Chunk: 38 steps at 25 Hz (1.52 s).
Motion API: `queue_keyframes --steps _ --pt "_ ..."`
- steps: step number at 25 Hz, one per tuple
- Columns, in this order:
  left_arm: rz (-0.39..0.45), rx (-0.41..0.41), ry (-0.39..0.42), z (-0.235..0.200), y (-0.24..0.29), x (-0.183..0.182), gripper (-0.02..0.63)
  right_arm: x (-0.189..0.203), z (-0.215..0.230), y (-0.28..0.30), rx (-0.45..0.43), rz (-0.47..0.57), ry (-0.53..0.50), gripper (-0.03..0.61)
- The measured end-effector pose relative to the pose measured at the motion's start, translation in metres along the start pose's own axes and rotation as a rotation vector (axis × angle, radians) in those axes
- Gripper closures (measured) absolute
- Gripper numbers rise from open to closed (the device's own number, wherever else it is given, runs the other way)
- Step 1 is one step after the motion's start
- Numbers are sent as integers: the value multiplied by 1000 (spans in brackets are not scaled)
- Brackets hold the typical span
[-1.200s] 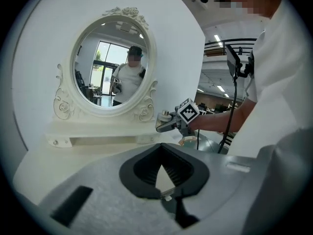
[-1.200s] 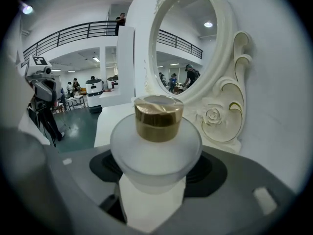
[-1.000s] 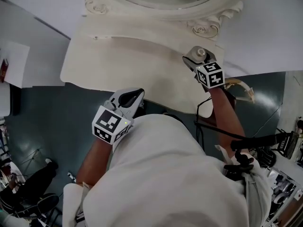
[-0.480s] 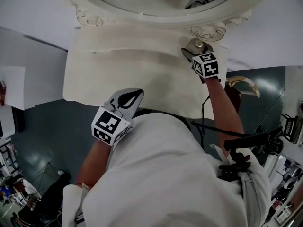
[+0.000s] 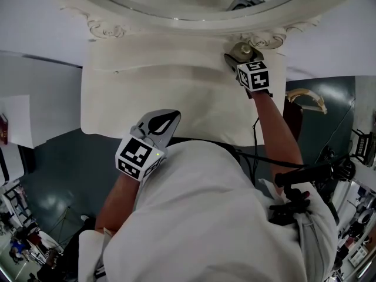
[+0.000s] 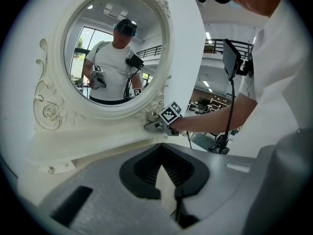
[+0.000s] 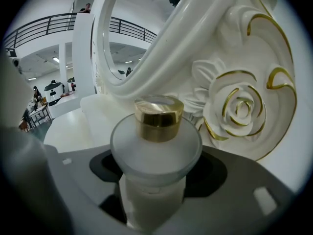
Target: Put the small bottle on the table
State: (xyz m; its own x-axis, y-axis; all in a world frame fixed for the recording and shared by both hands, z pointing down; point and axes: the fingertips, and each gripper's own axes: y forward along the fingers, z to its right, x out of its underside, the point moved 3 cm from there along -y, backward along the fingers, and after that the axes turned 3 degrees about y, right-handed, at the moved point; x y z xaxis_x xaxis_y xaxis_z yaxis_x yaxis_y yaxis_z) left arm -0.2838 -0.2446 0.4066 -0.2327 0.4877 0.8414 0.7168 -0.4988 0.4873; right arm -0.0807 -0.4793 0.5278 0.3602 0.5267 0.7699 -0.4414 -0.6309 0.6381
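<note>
The small bottle is frosted glass with a gold cap, standing upright. My right gripper is shut on its body. In the head view the right gripper holds the bottle over the back right of the white dressing table, close to the carved rose at the foot of the oval mirror frame. Whether the bottle's base touches the tabletop is hidden. My left gripper hangs at the table's front edge, jaws together and holding nothing.
The mirror reflects the person and both grippers. A gold-trimmed curved piece stands right of the table over the dark floor. Black cables and a stand hang at the person's right side.
The right gripper has carried the bottle farther back, closer to the carved base of the mirror. The left gripper has stayed where it was.
</note>
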Motion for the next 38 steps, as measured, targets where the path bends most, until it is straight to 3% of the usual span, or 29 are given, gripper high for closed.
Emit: queue_keyframes --steps 7,27,38 --pt "-9 8 -14 -19 -3 9 611 -2 -4 17 23 1 5 239" --pt "-12 -18 -28 6 -7 3 611 -4 2 0 20 18 -10 221" --pt "-7 -18 -43 13 6 16 611 15 -3 -3 3 15 -2 210"
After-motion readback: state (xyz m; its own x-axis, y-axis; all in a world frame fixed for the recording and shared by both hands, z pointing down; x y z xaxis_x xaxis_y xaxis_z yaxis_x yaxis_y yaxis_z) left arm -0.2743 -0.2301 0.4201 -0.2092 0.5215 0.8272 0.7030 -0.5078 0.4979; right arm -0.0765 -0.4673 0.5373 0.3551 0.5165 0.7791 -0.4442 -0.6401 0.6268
